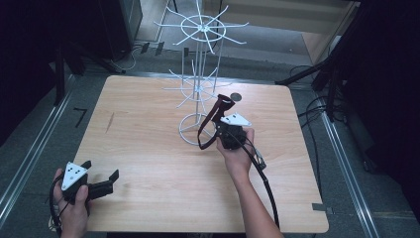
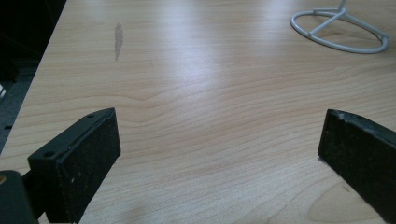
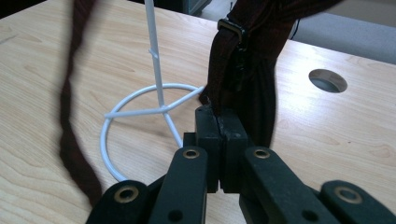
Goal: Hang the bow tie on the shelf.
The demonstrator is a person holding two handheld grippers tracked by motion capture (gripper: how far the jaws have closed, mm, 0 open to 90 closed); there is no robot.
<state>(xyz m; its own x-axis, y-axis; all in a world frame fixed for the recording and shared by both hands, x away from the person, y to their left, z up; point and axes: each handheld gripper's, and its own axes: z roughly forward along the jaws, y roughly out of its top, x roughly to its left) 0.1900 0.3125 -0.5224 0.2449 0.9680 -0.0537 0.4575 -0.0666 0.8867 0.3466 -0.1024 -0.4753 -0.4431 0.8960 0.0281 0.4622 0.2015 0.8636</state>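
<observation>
Both your grippers are over the desk (image 1: 148, 148). Your right gripper (image 3: 218, 122) clamps a dark strap (image 3: 243, 70) beside the white wire rack (image 1: 200, 74). Your left gripper (image 2: 219, 154) sits near-left, jaws wide apart, holding nothing.

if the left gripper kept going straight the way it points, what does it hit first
Probably nothing soon: the left gripper has its jaws open over bare table. Farther along, off to one side, stands the white rack's base ring, though depth is unclear.

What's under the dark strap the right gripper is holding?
Under the dark strap are the bare wooden table and the white rack's ring base. The right gripper is shut on the strap; its fingers cover the pinched part.
</observation>
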